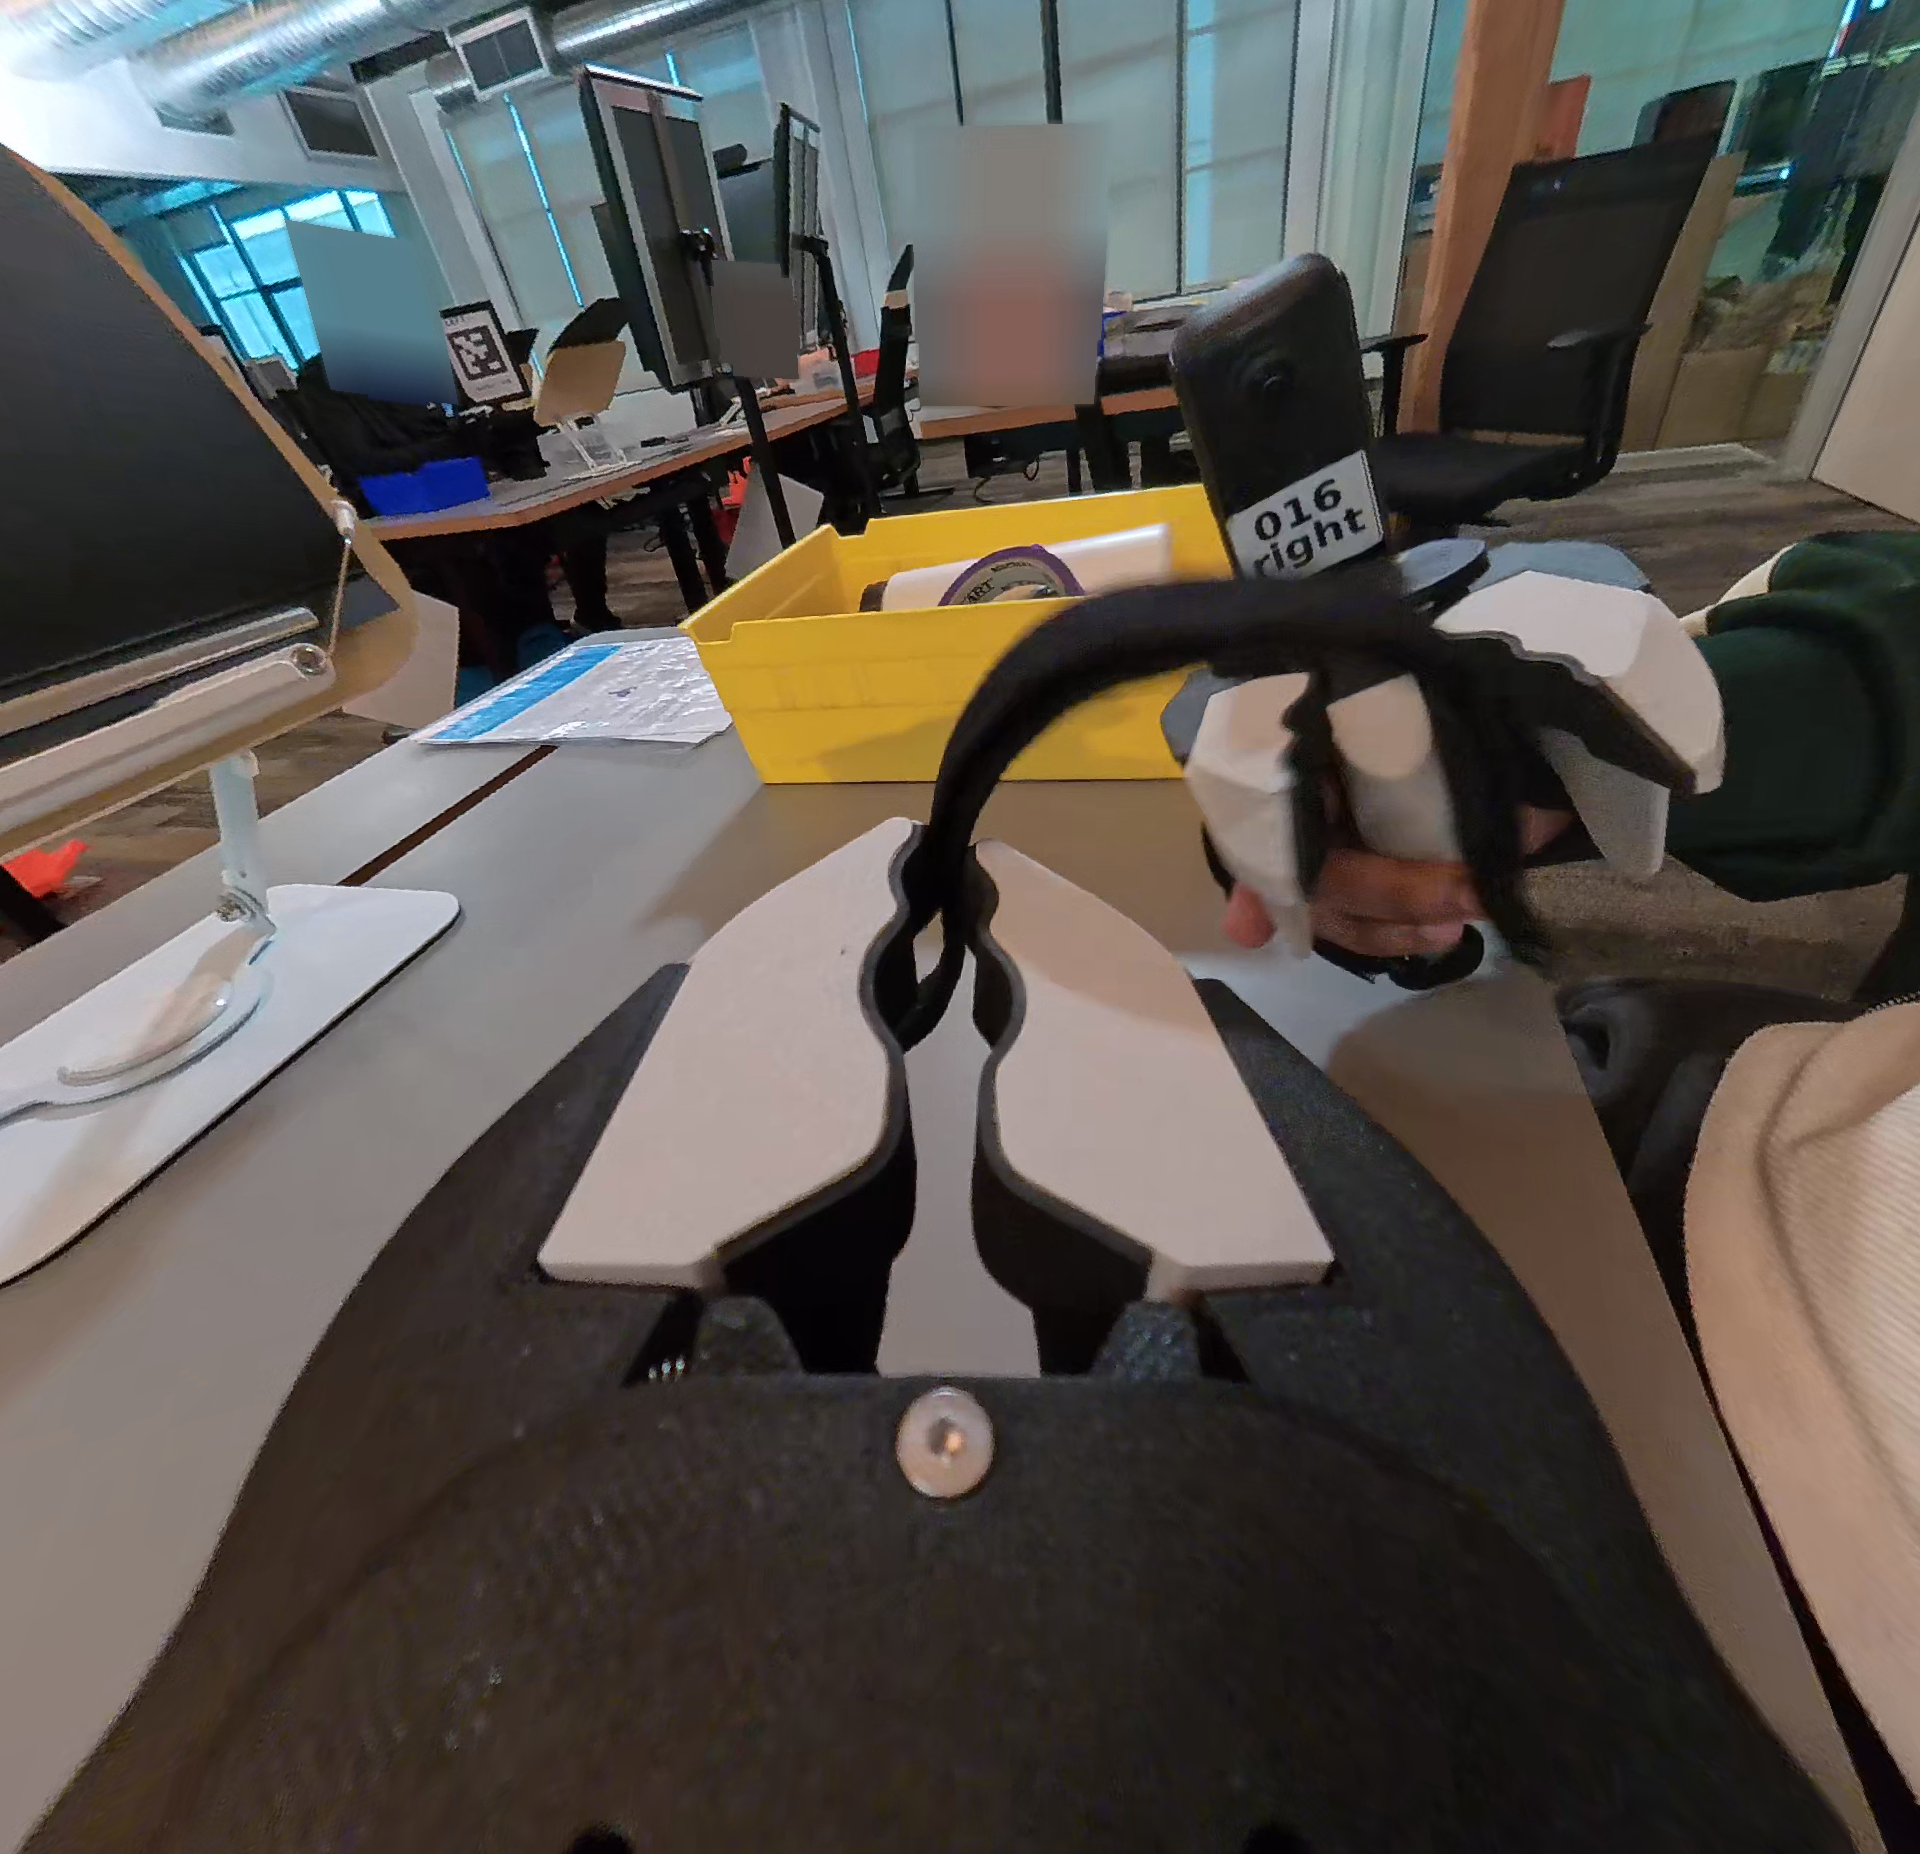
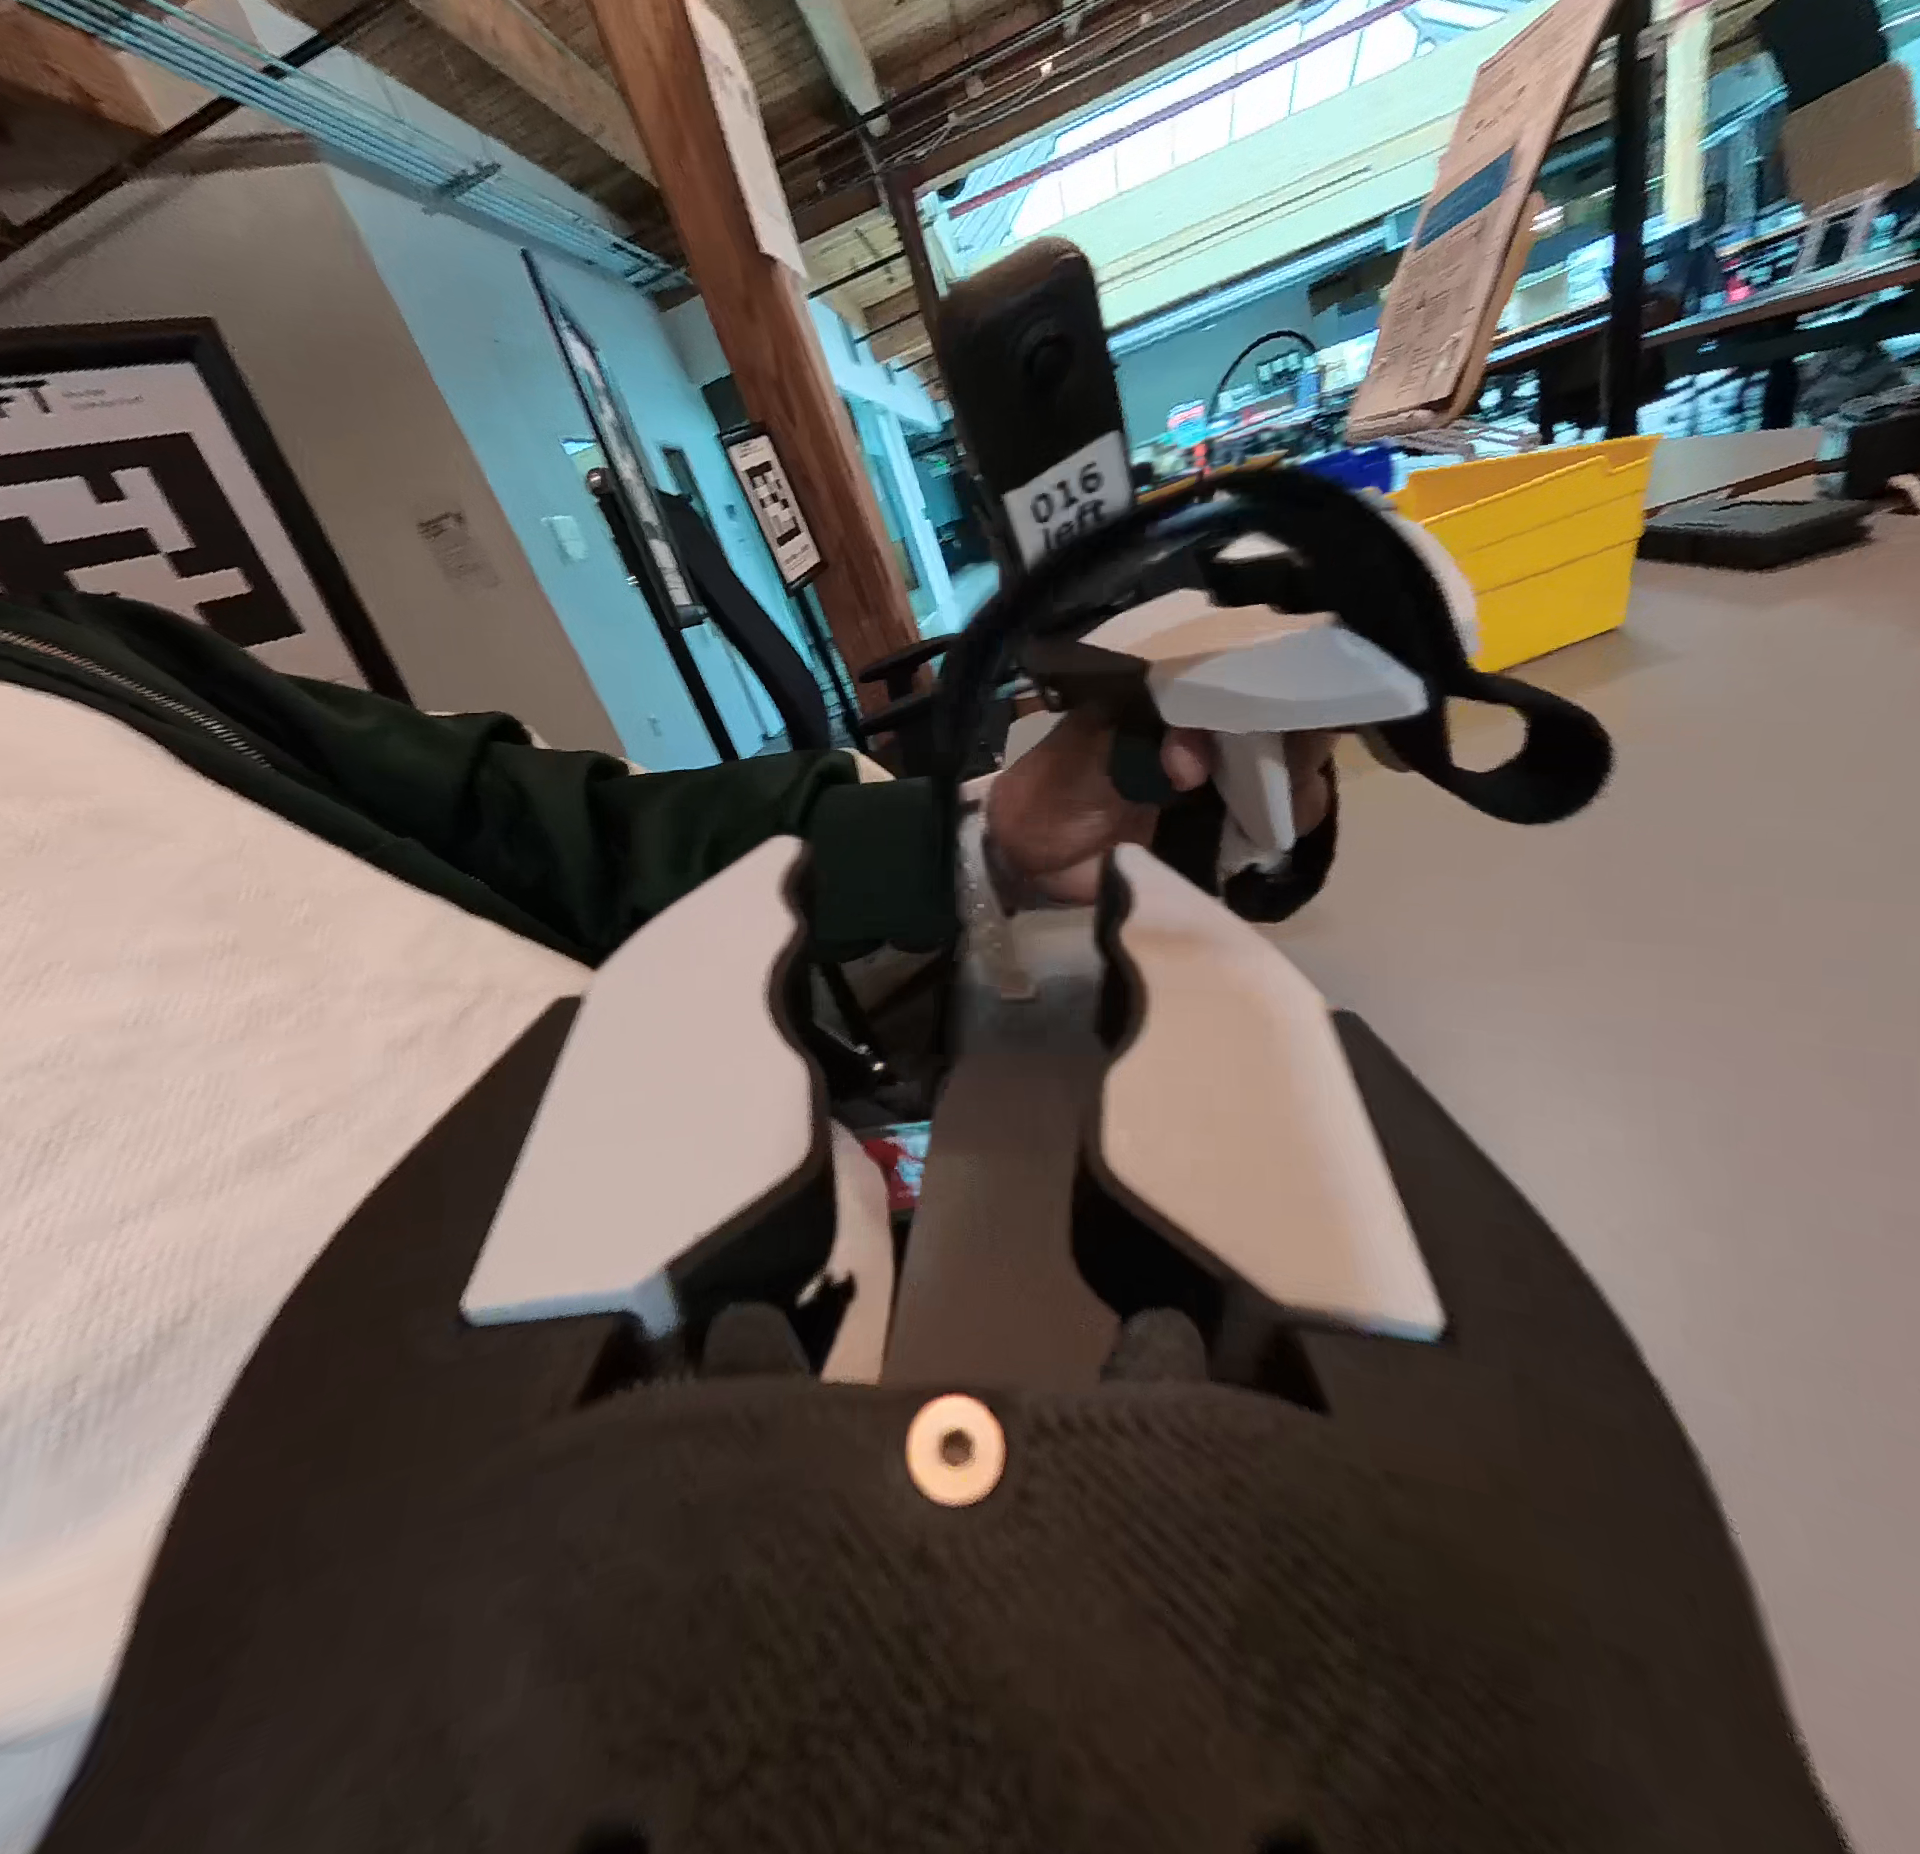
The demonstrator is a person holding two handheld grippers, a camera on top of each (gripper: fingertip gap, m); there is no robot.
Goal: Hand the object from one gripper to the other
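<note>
Risk: the black looped fabric strap [image 1: 1049,682] arcs from the left tool [image 1: 943,869] and drapes over the right tool [image 1: 1351,765]; pulling apart now likely snags it there.
Left tool: white fingers pinched on the strap's end, holding it above the grey desk [image 1: 520,921].
Right tool: in its own view its white fingers [image 2: 717,973] stand apart with nothing between them, so a release from the left probably drops the strap.
Strap: in the air between both tools, in front of the yellow plastic bin [image 1: 831,682].
Hands: a green-sleeved hand [image 1: 1382,900] grips the right tool's handle, tool angled toward the left.
</note>
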